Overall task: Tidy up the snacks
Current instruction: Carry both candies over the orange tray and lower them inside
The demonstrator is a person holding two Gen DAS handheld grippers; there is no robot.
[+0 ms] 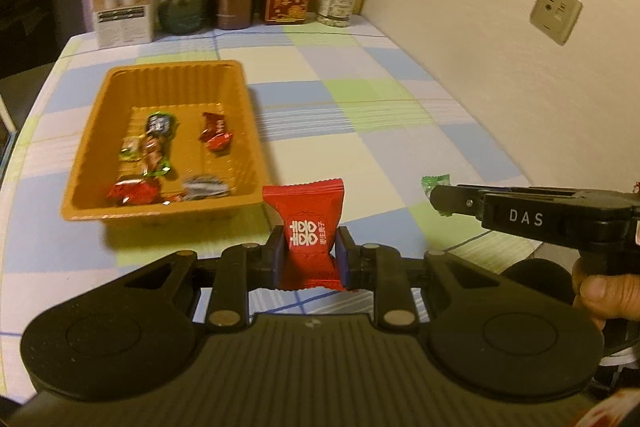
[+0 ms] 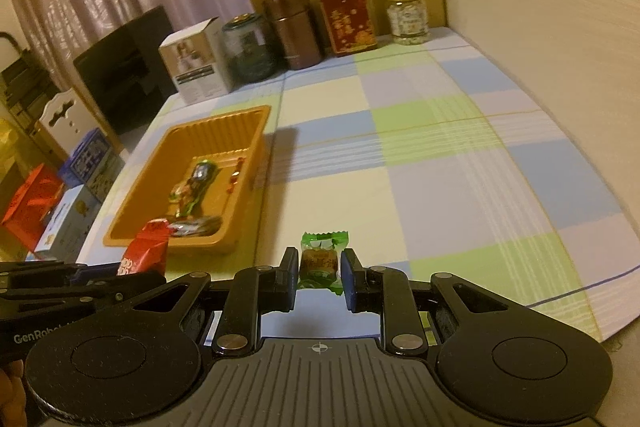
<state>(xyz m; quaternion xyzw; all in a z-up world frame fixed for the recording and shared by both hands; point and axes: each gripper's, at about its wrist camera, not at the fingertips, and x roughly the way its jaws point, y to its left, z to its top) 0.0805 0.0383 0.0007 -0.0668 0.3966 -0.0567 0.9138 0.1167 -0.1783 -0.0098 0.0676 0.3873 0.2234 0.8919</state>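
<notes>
Left gripper (image 1: 309, 255) clamps a red candy (image 1: 309, 227), right gripper (image 2: 321, 273) a green one (image 2: 321, 261); both, seemingly mid-carry, next need releasing over the orange tray (image 1: 100, 115).

A: Any lettering you can read?

B: White capitals "DAS" on the black body of the right gripper (image 1: 438, 201), at three o'clock in the left wrist view. In the right wrist view, "GenRobot" in pale letters, cut off, on the black left gripper (image 2: 102, 273) at nine o'clock.

A: And the wrappers?

B: The red foil candy packet (image 1: 310, 229) carries a white double-happiness sign with small characters beside it. Print on the far boxes and jars is too blurred.
</notes>
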